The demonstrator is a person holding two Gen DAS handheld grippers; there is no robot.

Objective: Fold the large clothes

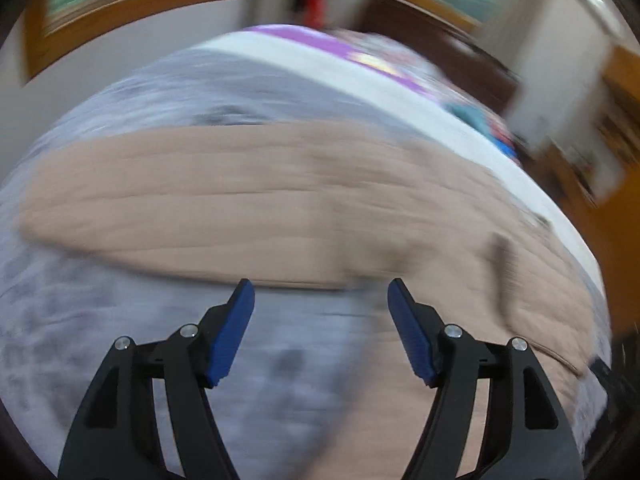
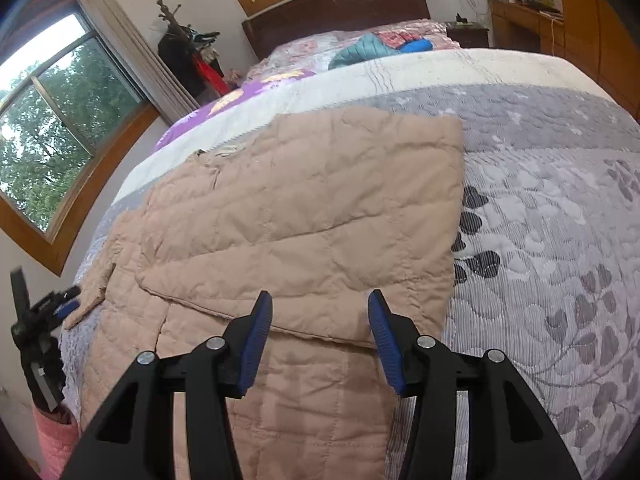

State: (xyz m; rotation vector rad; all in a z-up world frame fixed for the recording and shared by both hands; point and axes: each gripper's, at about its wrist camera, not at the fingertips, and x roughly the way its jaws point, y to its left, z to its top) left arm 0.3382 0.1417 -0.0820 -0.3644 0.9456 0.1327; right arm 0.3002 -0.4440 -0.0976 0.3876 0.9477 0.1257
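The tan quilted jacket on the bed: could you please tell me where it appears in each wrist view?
Left wrist: tan quilted jacket, blurred, spans the middle, beyond the open fingertips.
Right wrist: it fills the centre and lower middle, folded, under the gripper.
Shared landmark: the grey floral bedspread beneath it.

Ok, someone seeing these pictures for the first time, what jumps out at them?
A tan quilted jacket, partly folded, lies across the grey floral bedspread and fills the middle of both views. The right gripper hovers open over its near edge, and the left gripper shows at the bed's left side.
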